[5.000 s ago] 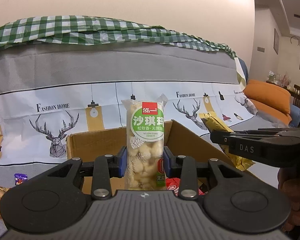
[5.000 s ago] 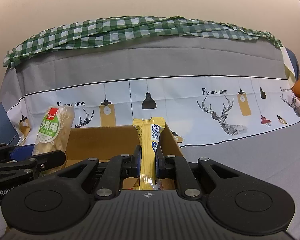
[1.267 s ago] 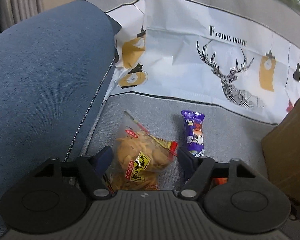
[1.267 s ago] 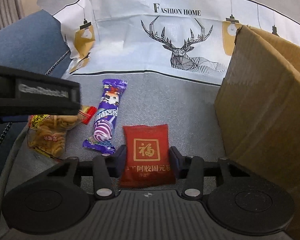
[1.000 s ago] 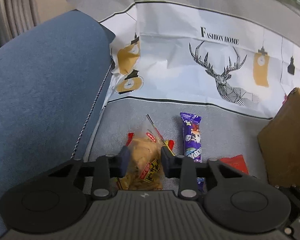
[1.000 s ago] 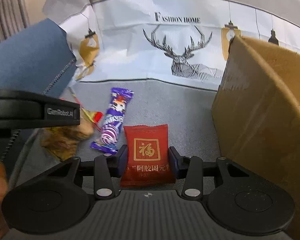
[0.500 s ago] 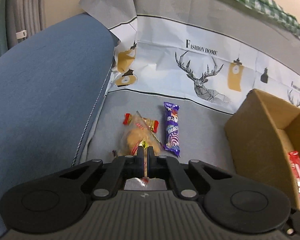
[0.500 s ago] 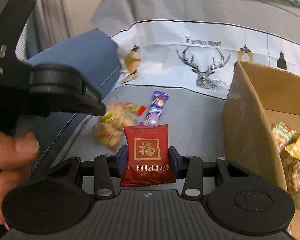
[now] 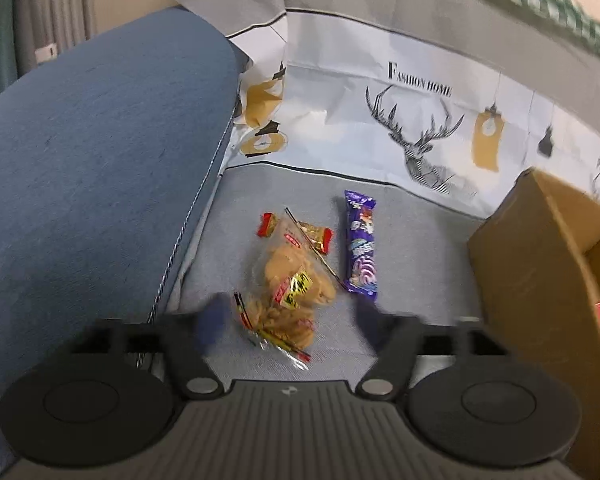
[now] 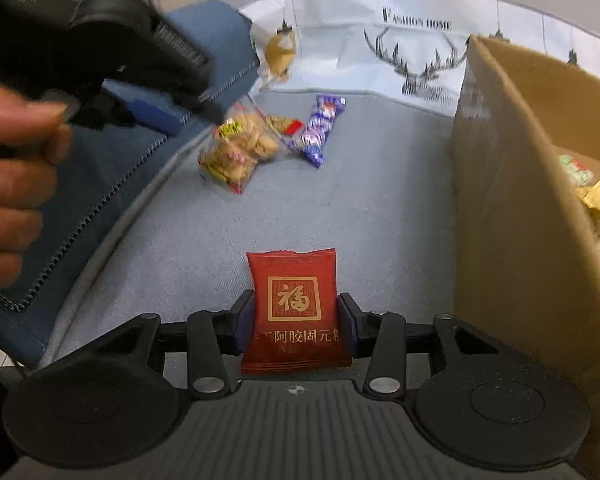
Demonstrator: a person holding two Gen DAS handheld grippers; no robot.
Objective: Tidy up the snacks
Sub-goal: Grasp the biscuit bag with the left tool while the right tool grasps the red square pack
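My left gripper [image 9: 290, 320] hovers over a clear bag of brown crackers [image 9: 290, 292] lying on the grey sofa seat. Its jaws are opening wide; the bag lies between the blurred blue pads [image 9: 214, 316], which do not press on it. A purple snack bar [image 9: 362, 248] lies just right of the bag. My right gripper [image 10: 295, 322] holds a red packet [image 10: 294, 304] with gold print upright above the seat. Its jaws are opening slightly, the pads still against the packet's sides. The cracker bag [image 10: 240, 148] and purple bar [image 10: 320, 128] lie farther ahead.
An open cardboard box [image 10: 512, 200] stands close on the right with several snacks [image 10: 588, 188] inside; its corner [image 9: 540, 260] also shows in the left wrist view. A blue armrest [image 9: 92, 168] rises on the left. A hand [image 10: 16, 160] holds the left gripper's handle.
The left jaws closed on the cracker bag, shut fully without lifting it, then sprang wide open. The right gripper drew back from the snacks with the red packet, alongside the box.
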